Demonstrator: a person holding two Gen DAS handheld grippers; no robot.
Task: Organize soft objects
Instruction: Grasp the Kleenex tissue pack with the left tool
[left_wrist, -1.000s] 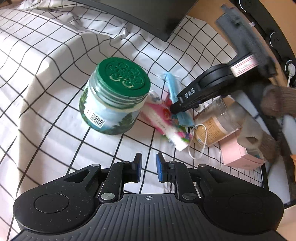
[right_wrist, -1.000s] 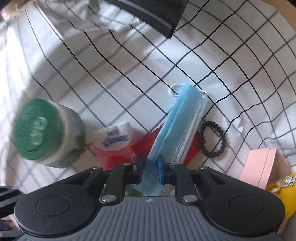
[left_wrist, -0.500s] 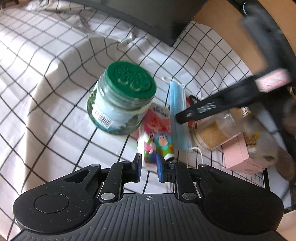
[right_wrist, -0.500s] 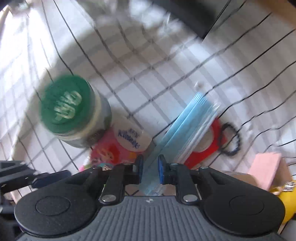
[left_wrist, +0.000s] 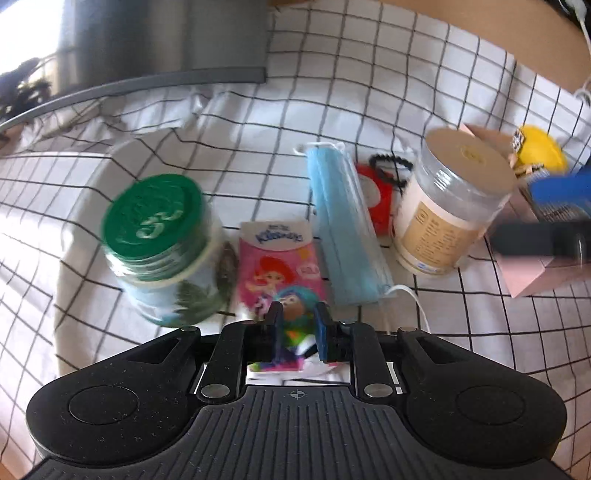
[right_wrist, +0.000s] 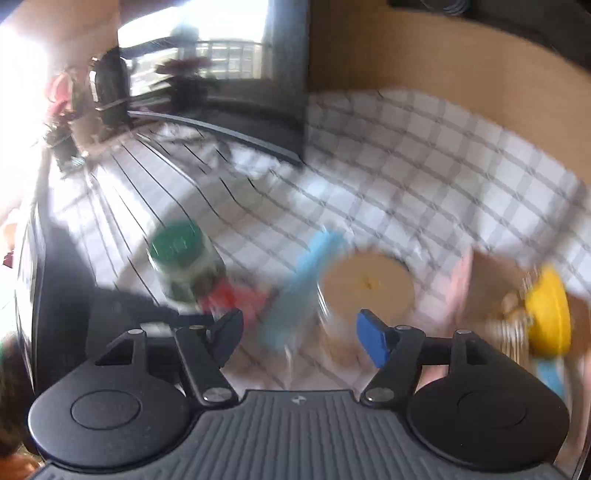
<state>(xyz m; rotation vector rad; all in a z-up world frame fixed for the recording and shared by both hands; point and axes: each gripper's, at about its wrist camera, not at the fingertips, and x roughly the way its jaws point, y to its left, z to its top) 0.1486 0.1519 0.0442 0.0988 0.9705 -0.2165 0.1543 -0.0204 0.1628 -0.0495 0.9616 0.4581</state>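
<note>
Released a second ago, the folded blue pleated face mask lies flat. Left gripper narrowly straddles the pink cartoon-printed tissue pack; whether it grips is unclear. Right gripper gapes wide, empty.

The pink tissue pack, printed with cartoon figures, lies flat on the checked cloth, its near end at 6 o'clock between blue gripper pads. Just beside it at 3 o'clock lies the folded blue mask, ear loops trailing, pointing toward 12.

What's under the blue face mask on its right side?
A red item pokes out from beneath the blue face mask, with a black hair tie lying on it. The part under the mask is hidden.
</note>
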